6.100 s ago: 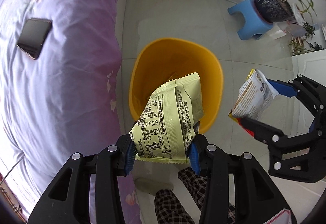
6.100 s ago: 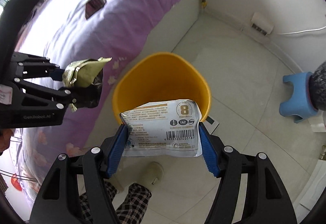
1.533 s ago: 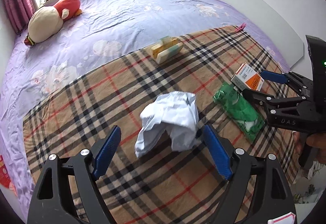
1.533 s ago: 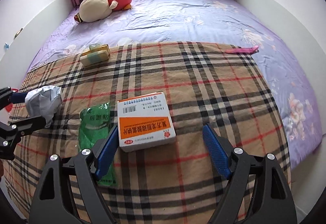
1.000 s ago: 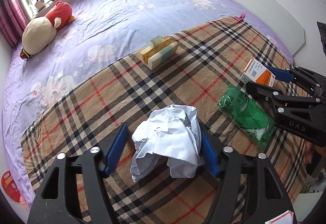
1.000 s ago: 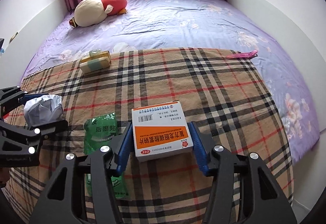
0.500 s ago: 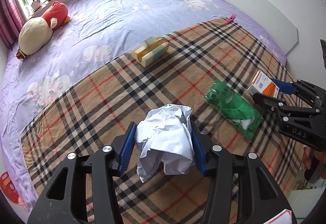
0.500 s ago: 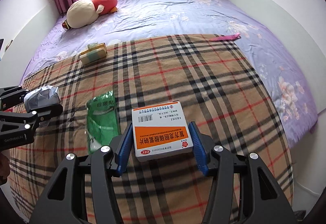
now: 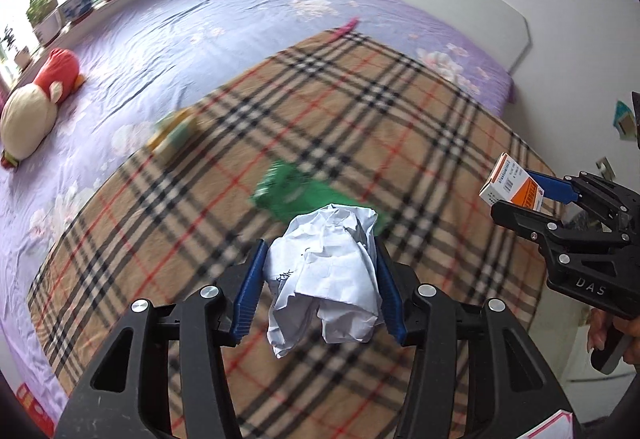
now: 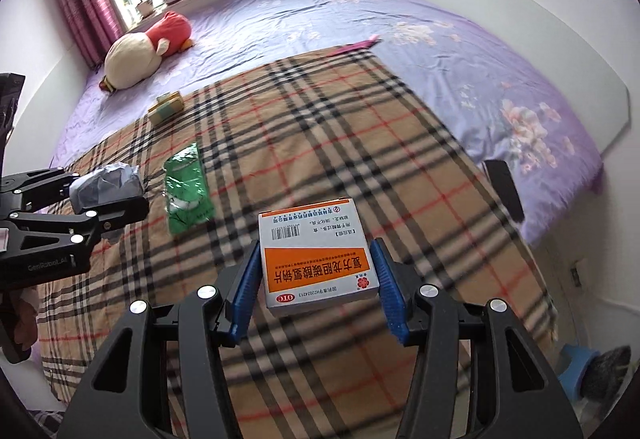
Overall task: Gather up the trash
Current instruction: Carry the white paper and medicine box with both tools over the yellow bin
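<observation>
1. Two pairs of tongs are both loaded. The left gripper (image 9: 320, 287) is clenched on a crumpled paper ball (image 9: 326, 275), with its blue pads (image 9: 250, 291) pressed against the ball's sides. The right gripper (image 10: 318, 283) is clamped on an orange and white medicine box (image 10: 316, 259), held flat between its pads by the two long edges.
2. Both items hang clear of the plaid blanket (image 10: 320, 143), lifted off the bed.
3. On the blanket, a green packet (image 10: 186, 189) lies near the left gripper, and a small yellow and green pack (image 10: 166, 107) sits well beyond it, at the blanket's far edge. Both look like trash not yet collected.
4. Further out, a plush toy (image 10: 146, 49) rests on the purple sheet (image 10: 320, 11), and a dark phone (image 10: 504, 189) lies at the bed's near corner.
5. No bin shows in either view, so the carry to it is probably next.
6. Risks: the paper ball is soft and loose, so a flap hanging below the pads may let it slip out on a fast swing. The smooth box could pivot or slide if the grip eases.
</observation>
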{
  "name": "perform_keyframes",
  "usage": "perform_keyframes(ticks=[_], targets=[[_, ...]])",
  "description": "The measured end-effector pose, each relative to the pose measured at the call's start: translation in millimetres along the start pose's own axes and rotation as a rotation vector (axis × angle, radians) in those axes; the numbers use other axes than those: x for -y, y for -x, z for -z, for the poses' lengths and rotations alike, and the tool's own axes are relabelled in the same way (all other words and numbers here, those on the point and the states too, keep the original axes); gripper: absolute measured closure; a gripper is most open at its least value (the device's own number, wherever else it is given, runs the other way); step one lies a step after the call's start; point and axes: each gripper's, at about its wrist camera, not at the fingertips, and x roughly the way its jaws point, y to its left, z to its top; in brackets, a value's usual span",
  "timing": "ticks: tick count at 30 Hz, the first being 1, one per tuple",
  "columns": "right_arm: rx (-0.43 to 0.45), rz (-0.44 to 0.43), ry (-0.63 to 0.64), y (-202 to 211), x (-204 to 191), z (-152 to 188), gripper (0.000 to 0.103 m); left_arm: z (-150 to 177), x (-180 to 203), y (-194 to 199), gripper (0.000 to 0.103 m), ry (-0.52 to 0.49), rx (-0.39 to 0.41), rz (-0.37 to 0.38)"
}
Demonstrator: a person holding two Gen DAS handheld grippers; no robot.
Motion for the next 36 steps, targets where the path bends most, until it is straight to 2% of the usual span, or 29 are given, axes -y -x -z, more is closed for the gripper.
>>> perform_keyframes(ticks=[8, 19, 27, 36], targets=[[0.027, 0.055, -0.145, 34, 62, 35, 0.048, -17, 77, -7, 0.051, -0.149, -0.004, 0.067], [0.037, 0.142, -0.341, 69, 160, 102, 0.048, -28, 212, -21, 0.051, -0.373, -0.021, 0.166], [0.013, 0.208, -0.466, 84, 235, 156, 0.048, -27, 308, -44, 0.051, -0.527, -0.055, 0.243], [-0.019, 0.238, -0.578, 81, 312, 209, 0.048, -19, 387, -84, 0.051, -0.653, -0.109, 0.280]])
